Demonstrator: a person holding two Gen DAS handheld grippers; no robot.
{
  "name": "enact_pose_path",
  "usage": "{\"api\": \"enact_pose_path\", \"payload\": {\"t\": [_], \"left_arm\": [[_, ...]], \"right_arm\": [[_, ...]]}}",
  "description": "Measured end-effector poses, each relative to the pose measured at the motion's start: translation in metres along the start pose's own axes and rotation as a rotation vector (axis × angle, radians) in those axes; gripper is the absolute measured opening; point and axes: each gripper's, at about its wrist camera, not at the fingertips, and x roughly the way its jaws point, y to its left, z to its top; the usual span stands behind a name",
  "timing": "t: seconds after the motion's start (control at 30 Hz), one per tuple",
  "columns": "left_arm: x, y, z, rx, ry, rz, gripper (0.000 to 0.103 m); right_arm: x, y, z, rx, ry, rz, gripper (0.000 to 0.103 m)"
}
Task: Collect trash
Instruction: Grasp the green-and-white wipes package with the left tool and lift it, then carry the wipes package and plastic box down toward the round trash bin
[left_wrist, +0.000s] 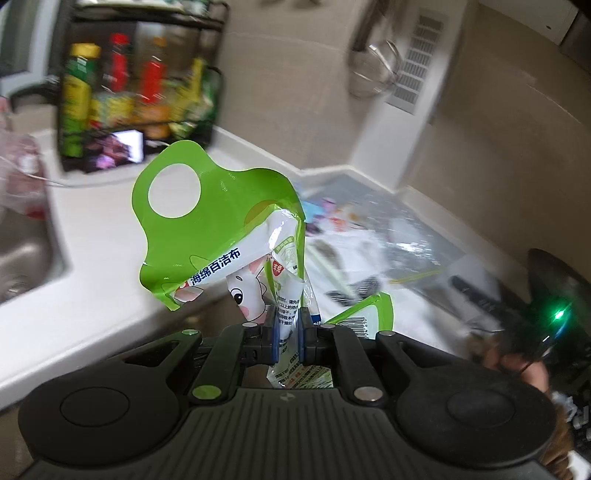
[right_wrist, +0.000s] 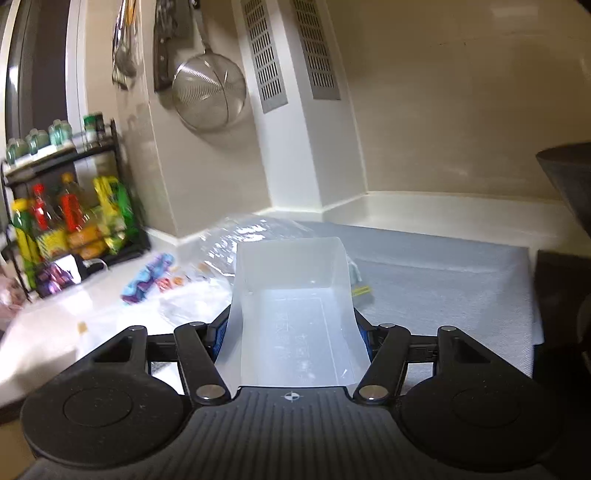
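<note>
Gripping a crumpled green-and-white plastic wrapper, the left gripper is clamping its blue pads on the wrapper's lower white part; the wrapper is standing up above the jaws, its green flap with a round hole leaning toward the left of the view, over the white countertop; a steel sink is lying at the far left of the left wrist view; a black rack of bottles is standing against the wall, blurred. The right gripper is holding a translucent white plastic tray, its jaws standing partly apart and pressing on the tray's two side walls; the tray's open side is facing up, above a grey mat; clear plastic film and a small blue-and-purple wrapper are lying on the countertop just beyond and to the left of the tray; a wire strainer is hanging on the wall behind.
</note>
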Motion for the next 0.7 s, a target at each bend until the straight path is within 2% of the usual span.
{"api": "enact_pose_path", "payload": {"t": [0.1, 0.23, 0.37, 0.47, 0.7], "left_arm": [[-0.018, 0.014, -0.009, -0.005, -0.007, 0.024, 0.010], [-0.029, 0.029, -0.015, -0.025, 0.008, 0.014, 0.010], [-0.037, 0.038, -0.027, -0.023, 0.007, 0.004, 0.010], [-0.041, 0.040, -0.040, 0.005, 0.007, 0.020, 0.010], [-0.048, 0.052, -0.076, 0.043, 0.037, 0.044, 0.010]], "right_arm": [[-0.017, 0.012, 0.009, 0.016, -0.014, -0.039, 0.064], [-0.057, 0.037, 0.020, -0.008, -0.072, -0.024, 0.064], [-0.100, 0.066, 0.011, -0.063, -0.097, 0.009, 0.064], [-0.121, 0.087, -0.007, -0.071, -0.071, 0.054, 0.064], [-0.149, 0.139, -0.062, -0.105, 0.074, 0.120, 0.064]]}}
